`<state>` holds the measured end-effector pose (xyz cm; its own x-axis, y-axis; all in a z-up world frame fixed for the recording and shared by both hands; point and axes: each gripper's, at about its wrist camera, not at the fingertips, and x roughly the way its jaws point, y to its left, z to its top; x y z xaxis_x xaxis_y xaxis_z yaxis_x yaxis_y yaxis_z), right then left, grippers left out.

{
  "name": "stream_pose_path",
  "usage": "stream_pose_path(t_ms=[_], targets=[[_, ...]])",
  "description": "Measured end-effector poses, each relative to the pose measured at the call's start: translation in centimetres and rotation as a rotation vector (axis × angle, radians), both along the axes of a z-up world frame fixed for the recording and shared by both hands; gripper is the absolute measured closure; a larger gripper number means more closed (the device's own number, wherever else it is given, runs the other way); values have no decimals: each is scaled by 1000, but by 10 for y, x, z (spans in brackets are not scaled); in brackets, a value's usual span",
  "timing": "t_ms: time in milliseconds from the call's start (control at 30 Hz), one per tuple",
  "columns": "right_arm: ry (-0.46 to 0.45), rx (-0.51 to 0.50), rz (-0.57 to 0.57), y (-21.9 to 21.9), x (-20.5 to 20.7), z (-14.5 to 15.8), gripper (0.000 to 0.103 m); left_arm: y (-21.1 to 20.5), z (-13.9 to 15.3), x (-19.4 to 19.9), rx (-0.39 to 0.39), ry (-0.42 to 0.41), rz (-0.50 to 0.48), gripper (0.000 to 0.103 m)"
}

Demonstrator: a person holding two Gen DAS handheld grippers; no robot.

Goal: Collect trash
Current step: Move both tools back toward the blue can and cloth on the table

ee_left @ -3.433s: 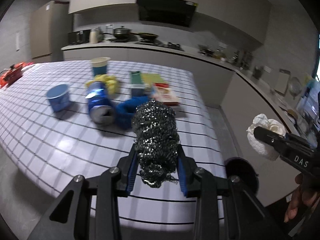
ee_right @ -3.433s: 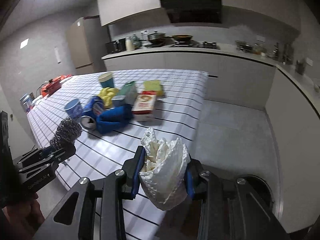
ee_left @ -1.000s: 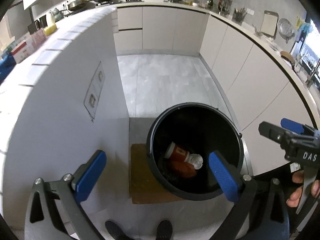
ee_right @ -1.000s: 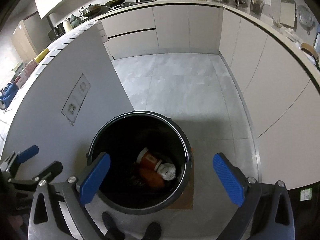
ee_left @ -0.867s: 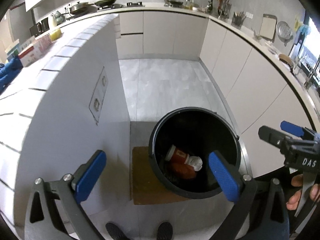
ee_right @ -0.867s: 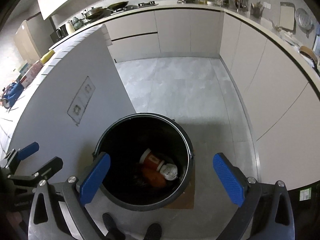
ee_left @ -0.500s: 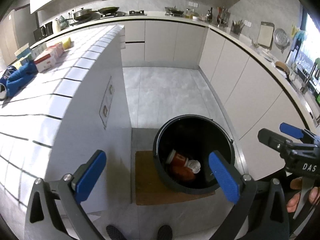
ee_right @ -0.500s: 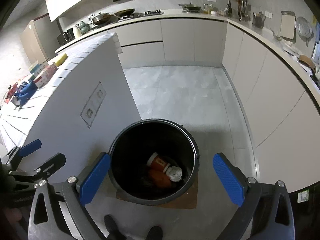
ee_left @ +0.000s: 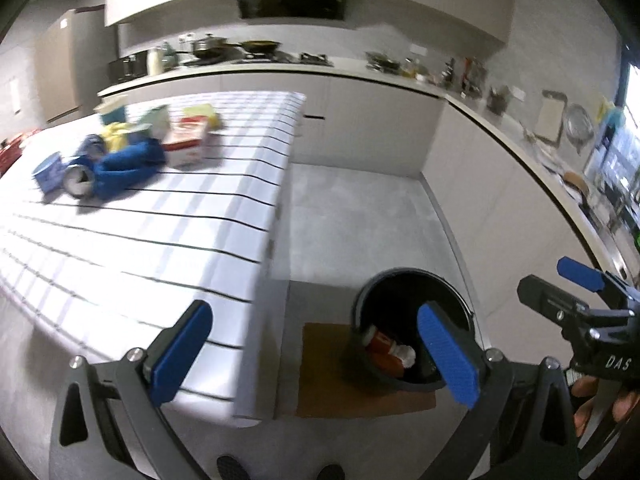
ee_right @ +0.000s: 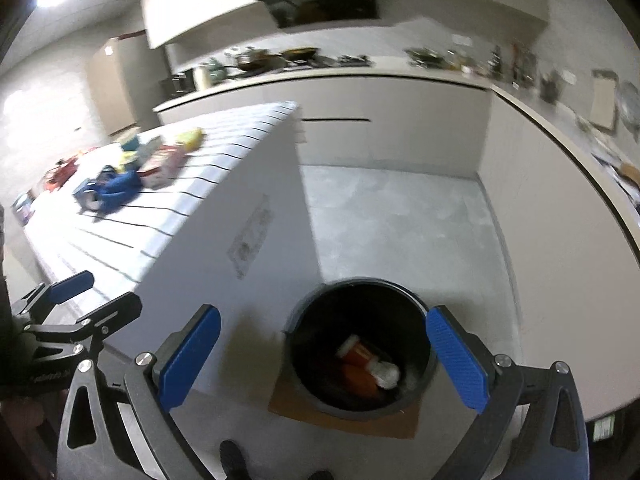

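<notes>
Both grippers are open and hold nothing. My left gripper (ee_left: 316,352) hangs off the end of the tiled island (ee_left: 132,240), above the floor beside the black trash bin (ee_left: 360,308). My right gripper (ee_right: 322,354) hovers over the same bin (ee_right: 420,376), which holds an orange bottle (ee_right: 356,354) and white crumpled trash (ee_right: 386,372). Left on the island is a blurred pile: a blue cloth (ee_left: 128,168), a can (ee_left: 78,180), a blue cup (ee_left: 46,172), a red-and-white box (ee_left: 188,140) and yellow items (ee_left: 114,138). The right gripper (ee_left: 580,284) shows at the left view's right edge.
The bin stands on a brown mat (ee_left: 320,372) on the grey floor (ee_left: 360,220). White cabinets and a worktop (ee_left: 500,168) run along the back and right. A person's shoes (ee_right: 232,454) show at the bottom edge. The island's side panel (ee_right: 248,248) stands close left of the bin.
Both grippers have risen and tilted up from looking down into the bin, so the island top and its pile are back in view. Earlier they let go of the steel wool and tissue.
</notes>
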<state>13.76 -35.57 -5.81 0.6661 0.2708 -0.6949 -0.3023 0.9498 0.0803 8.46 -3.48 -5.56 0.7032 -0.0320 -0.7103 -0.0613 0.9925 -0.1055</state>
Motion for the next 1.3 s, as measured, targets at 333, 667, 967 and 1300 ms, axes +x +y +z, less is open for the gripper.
stream_pose_path(t_ms=[333,667,967,1300], targets=[[-46,-39,140,88,2,24,0,94,19,-22,14,-41,178,0],[-58,-81,190,164,13,36,0,174,20,-14,-22,-56,265,13],[-70,-73,205,228,56,38,2,223,9,30,-7,-42,316,13],[-27,-66,224,293,115,19,22,264,-2,84,-38,-31,345,19]])
